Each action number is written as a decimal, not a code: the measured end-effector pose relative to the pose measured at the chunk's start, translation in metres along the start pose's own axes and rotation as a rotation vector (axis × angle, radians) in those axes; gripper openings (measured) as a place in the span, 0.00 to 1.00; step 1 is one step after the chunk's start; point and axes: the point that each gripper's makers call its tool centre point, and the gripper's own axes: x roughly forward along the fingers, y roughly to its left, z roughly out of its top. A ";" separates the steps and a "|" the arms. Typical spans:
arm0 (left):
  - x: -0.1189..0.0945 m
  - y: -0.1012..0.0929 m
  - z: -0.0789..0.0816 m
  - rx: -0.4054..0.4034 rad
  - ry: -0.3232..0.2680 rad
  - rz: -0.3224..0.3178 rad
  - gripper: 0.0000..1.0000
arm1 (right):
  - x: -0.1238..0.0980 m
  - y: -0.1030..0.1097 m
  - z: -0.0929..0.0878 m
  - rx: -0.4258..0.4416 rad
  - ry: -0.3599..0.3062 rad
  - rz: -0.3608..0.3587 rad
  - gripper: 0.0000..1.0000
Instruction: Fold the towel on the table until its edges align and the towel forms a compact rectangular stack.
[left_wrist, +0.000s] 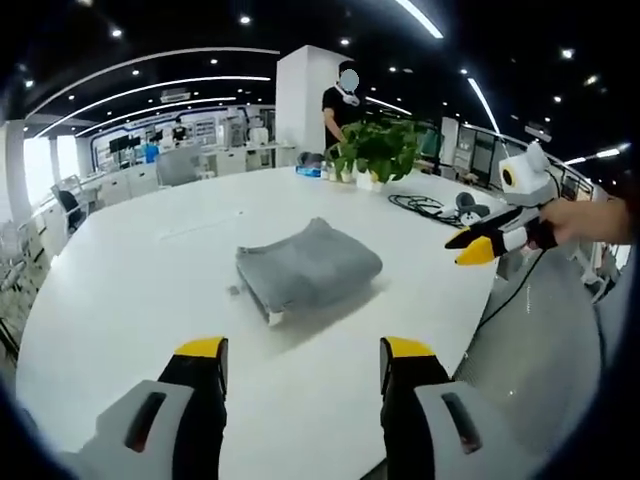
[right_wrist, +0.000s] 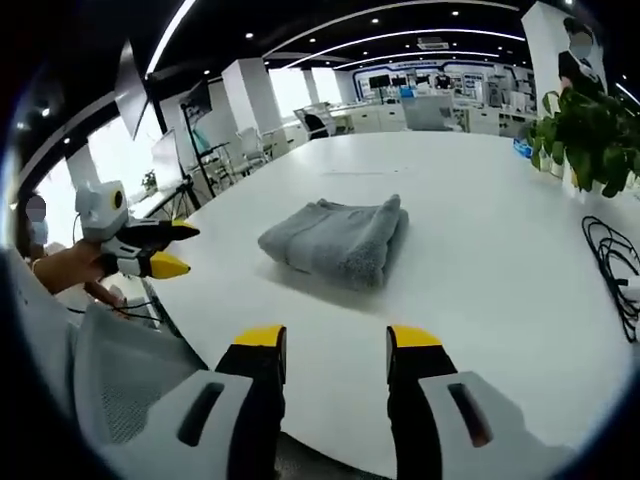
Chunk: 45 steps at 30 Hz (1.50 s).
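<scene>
Now your towel (left_wrist: 308, 266) lies folded mid-tabletop (left_wrist: 140, 300), soft and limp. Both tools hang back, left tool (left_wrist: 303, 362) and right tool (right_wrist: 336, 352) spread and empty. If squaring, pinch stacked corners together.
</scene>
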 end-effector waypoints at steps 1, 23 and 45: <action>0.000 0.000 0.000 0.001 -0.005 0.000 0.68 | -0.003 0.002 0.000 -0.004 -0.004 -0.002 0.42; -0.014 0.003 0.004 -0.030 -0.032 -0.012 0.87 | -0.014 0.021 -0.009 0.030 -0.037 -0.021 0.51; -0.035 0.004 0.001 -0.011 -0.019 -0.029 0.85 | -0.003 0.035 -0.016 0.067 -0.028 -0.012 0.49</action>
